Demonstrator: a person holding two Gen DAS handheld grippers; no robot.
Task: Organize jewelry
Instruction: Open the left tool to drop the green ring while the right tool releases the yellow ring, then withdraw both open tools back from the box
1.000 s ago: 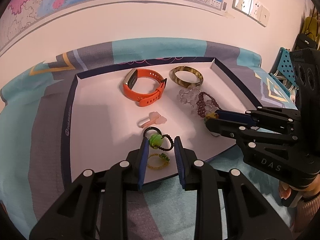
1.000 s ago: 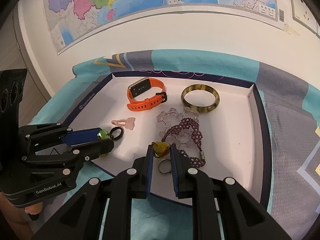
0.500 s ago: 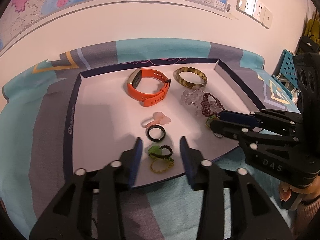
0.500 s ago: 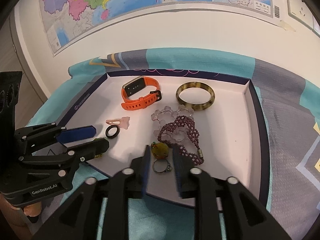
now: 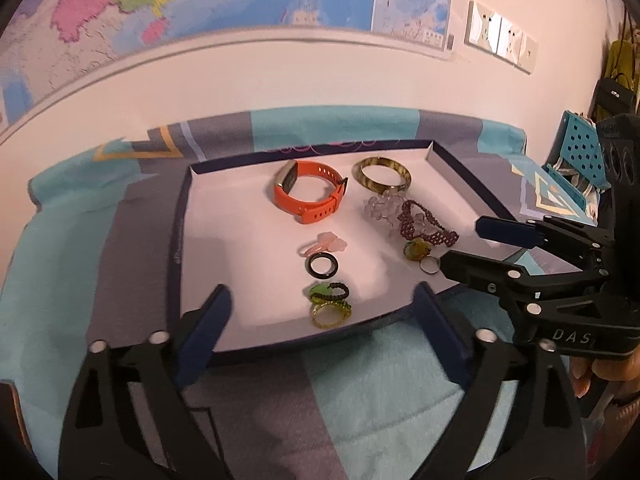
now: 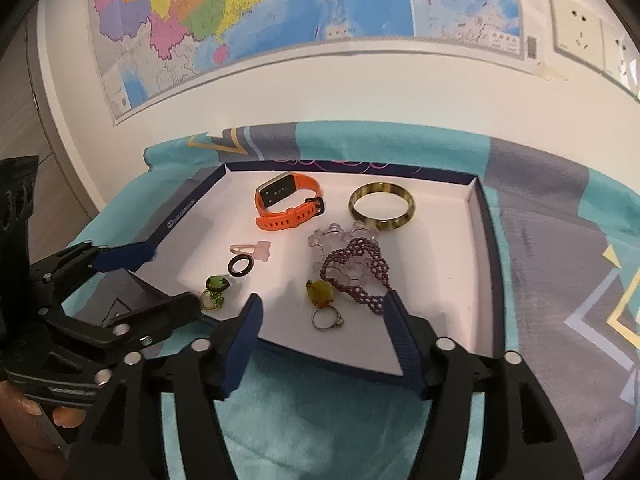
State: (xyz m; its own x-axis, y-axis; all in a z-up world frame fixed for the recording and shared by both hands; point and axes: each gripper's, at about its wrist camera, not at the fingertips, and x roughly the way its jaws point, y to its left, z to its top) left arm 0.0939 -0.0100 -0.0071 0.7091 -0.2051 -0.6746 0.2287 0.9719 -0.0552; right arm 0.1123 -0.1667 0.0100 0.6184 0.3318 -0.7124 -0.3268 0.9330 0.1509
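A white tray [image 5: 180,240] with a navy rim holds an orange watch band [image 5: 308,196], a tortoise bangle [image 5: 382,174], a purple bead bracelet [image 5: 424,226], a black ring [image 5: 323,266] and a green-stone ring [image 5: 328,294]. My left gripper [image 5: 321,300] hovers over the tray's near edge, its jaws opening wide, with the green-stone ring lying loose ahead of them. My right gripper [image 6: 324,302] is also opening. An amber-stone ring [image 6: 320,293] and a silver ring [image 6: 326,318] lie untouched on the tray [image 6: 486,240] between its fingers.
A teal and grey patterned cloth [image 6: 560,260] covers the surface under the tray. A wall map [image 6: 240,8] and sockets [image 6: 576,26] are behind. A blue perforated basket [image 5: 580,152] stands at the right. A pink clip [image 5: 326,244] and clear beads [image 5: 380,204] also lie in the tray.
Both grippers have opened wide and drawn back and up from the tray. The green-stone ring and the amber-stone ring, earlier between the pads, now lie free on the tray.
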